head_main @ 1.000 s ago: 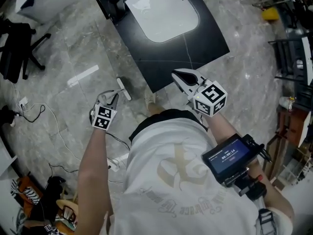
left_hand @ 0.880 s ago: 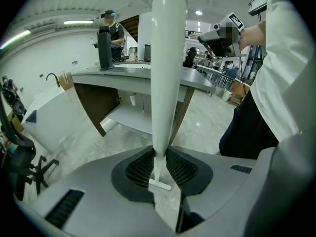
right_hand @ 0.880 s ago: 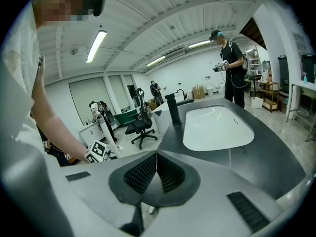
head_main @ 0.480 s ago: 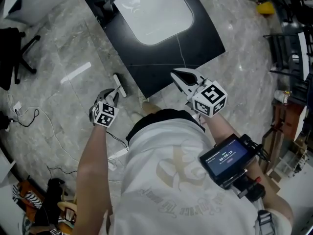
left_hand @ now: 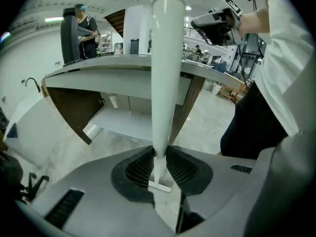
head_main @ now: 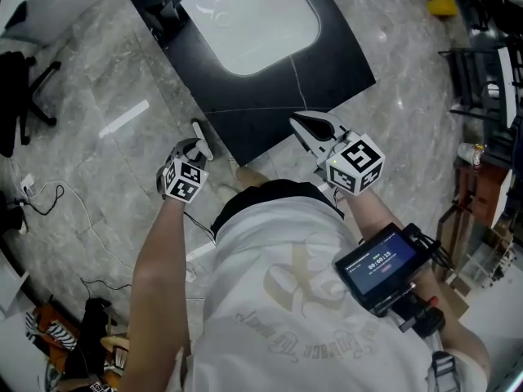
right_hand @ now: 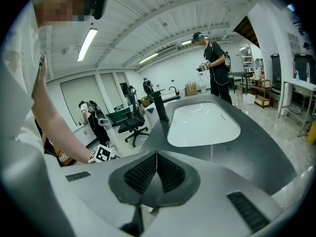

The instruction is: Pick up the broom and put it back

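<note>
Your left gripper (left_hand: 159, 157) squeezes the white broom handle (left_hand: 165, 83), which stands up just beside the dark counter (head_main: 343, 55). Your right gripper (right_hand: 155, 158) is pinched shut on nothing. Swing it wide and the handle could bump the counter and slip out.

Just ahead of your right gripper (head_main: 299, 123) lay a dark counter (head_main: 335, 60) with a white sink (head_main: 245, 19) sunk into it. A black faucet (right_hand: 159, 107) stood at the basin's left end. Well off to the left of your left gripper (head_main: 194, 144) stood a black office chair (head_main: 16, 88), with cables (head_main: 41, 193) trailing over the grey floor (head_main: 98, 64). Far beyond the right gripper sat something yellow (head_main: 445, 5), possibly a bin.
</note>
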A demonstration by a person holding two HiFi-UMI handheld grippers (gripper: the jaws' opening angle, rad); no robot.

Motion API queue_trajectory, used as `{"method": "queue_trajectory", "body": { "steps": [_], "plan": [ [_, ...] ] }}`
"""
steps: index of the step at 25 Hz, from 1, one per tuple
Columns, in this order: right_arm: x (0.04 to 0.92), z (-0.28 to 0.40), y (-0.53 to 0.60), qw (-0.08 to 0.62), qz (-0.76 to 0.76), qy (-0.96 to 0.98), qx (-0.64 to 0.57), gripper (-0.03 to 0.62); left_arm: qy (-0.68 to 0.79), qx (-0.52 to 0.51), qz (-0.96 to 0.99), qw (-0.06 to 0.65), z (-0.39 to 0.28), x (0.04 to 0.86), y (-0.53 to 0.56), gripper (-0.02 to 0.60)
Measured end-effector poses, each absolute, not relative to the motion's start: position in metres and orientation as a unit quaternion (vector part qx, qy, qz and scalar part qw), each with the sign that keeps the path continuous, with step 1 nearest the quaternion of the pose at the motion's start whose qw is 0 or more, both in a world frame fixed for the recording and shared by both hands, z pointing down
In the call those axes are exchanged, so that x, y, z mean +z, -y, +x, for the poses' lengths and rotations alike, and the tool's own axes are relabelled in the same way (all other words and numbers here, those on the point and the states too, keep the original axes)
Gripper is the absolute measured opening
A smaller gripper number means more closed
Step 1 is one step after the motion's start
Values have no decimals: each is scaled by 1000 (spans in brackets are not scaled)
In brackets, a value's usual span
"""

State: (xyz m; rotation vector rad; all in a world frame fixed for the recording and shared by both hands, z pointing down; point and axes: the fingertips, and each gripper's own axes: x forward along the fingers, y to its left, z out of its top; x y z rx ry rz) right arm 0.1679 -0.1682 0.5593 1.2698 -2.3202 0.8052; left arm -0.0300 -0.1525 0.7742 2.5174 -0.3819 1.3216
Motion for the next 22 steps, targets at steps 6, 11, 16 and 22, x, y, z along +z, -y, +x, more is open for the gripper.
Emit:
{"method": "queue_trajectory", "body": {
  "steps": [6, 11, 16, 22],
  "plan": [
    [561, 174, 166, 188, 459, 819, 289, 18, 115, 457, 873, 127, -14, 777, 156, 87],
    [563, 179, 165, 187, 465, 815, 290, 18, 109, 456, 874, 126, -6, 780, 155, 87],
    [565, 183, 162, 188, 470, 812, 292, 18, 106, 457, 875, 121, -3, 783, 156, 87],
    [567, 185, 160, 187, 471, 810, 295, 18, 100, 464, 872, 118, -2, 784, 155, 92]
  ]
}}
